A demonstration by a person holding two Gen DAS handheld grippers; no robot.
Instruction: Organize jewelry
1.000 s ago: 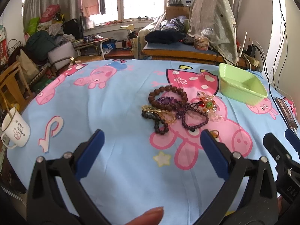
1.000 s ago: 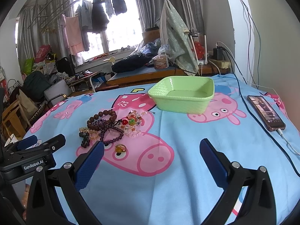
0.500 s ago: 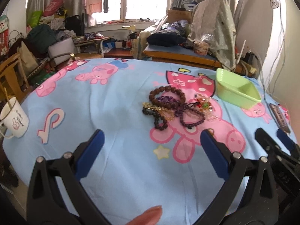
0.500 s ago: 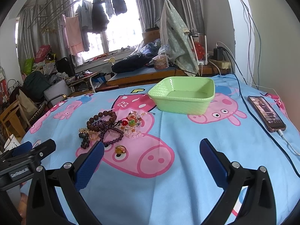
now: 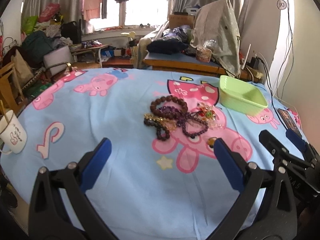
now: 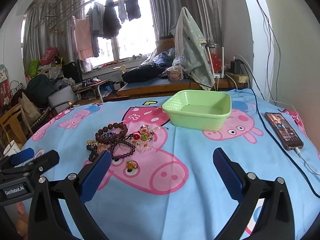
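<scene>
- Now your left gripper [image 5: 161,150] and right gripper [image 6: 161,163] both gape wide, holding nothing.
- Beads [image 6: 115,140] lie left of the tray [image 6: 197,110].
- Your phone [image 6: 284,131] lies right; a mug [image 5: 13,135] stands far left.

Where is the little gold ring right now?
In the right wrist view the gold ring lies alone on the sheet, just in front of the bead pile, left of centre.
</scene>
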